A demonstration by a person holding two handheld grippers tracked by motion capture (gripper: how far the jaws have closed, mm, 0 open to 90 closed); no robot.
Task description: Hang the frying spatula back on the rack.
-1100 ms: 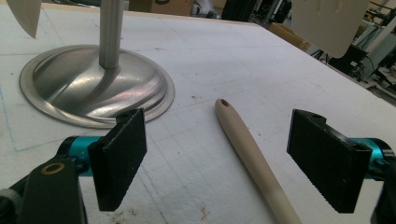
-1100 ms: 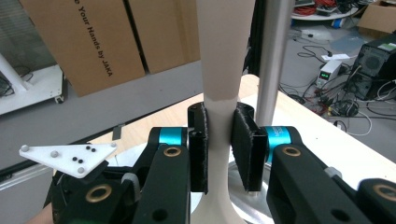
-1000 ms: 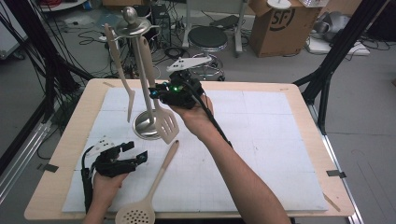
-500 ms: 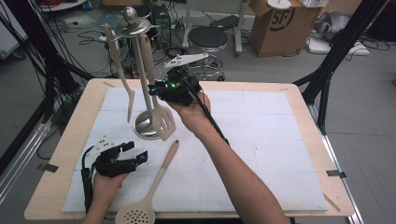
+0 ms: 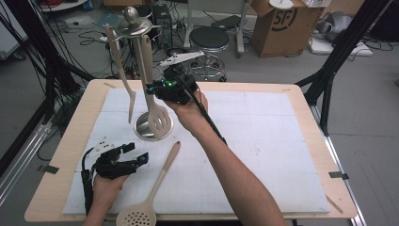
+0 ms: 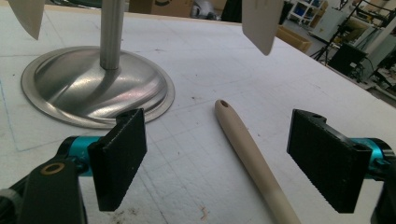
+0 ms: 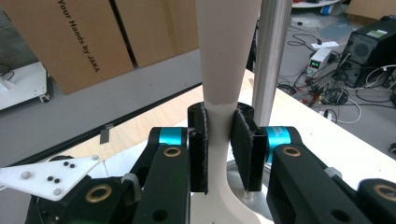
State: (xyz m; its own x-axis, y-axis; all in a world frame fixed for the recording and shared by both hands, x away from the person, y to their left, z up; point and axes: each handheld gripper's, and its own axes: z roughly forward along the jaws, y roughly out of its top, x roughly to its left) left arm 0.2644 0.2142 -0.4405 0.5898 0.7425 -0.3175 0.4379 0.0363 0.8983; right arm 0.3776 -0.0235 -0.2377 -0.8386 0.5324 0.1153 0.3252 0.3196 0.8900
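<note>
A cream slotted spatula (image 5: 158, 118) hangs upright beside the pole of a metal utensil stand (image 5: 141, 128), its blade just above the stand's round base. My right gripper (image 5: 154, 89) is shut on the spatula's handle, above the blade. In the right gripper view, both pads of the right gripper (image 7: 219, 140) press on the spatula's handle (image 7: 226, 46), with the pole (image 7: 273, 56) just behind. A cream fork-like utensil (image 5: 123, 70) hangs from the stand's top. My left gripper (image 5: 136, 154) rests open on the mat. The perforated spoon's handle (image 6: 247, 149) lies untouched between the left gripper's (image 6: 224, 158) pads.
The perforated spoon (image 5: 153, 190) lies on the white mat (image 5: 263, 141), bowl toward the table's front edge. The stand's base (image 6: 98, 86) is close ahead of the left gripper. Boxes, a stool (image 5: 208, 38) and cables lie on the floor beyond the table.
My right gripper and the spatula have shifted slightly left, closer to the stand's pole. The left gripper has stayed put.
</note>
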